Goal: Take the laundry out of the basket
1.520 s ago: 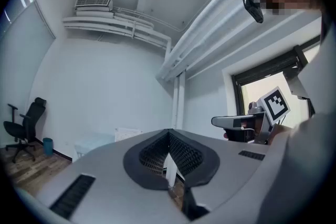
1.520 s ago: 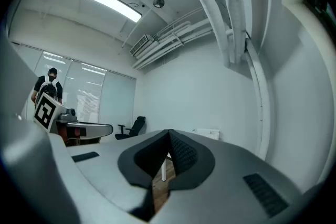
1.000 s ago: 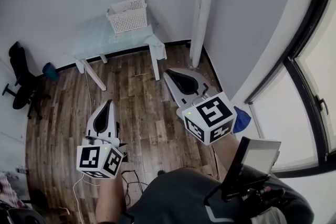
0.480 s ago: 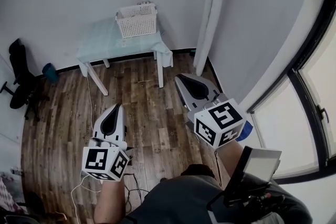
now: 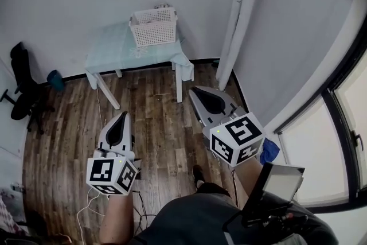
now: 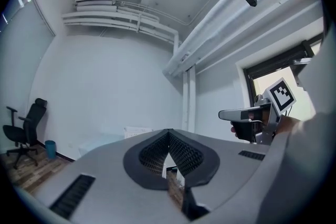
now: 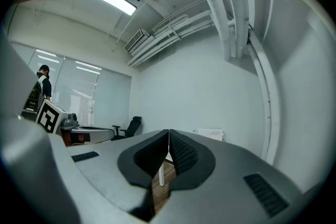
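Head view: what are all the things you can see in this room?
basket: one, white, on the table
table: one, white legs, pale green cloth, by the far wall
chair: one, black, left edge
bin: one, teal, beside the chair
pipes: two, white, up the wall right of the table
cables: a few, white and black, on the floor
floor: brown wood
left gripper: white, shut, empty
right gripper: white, shut, empty
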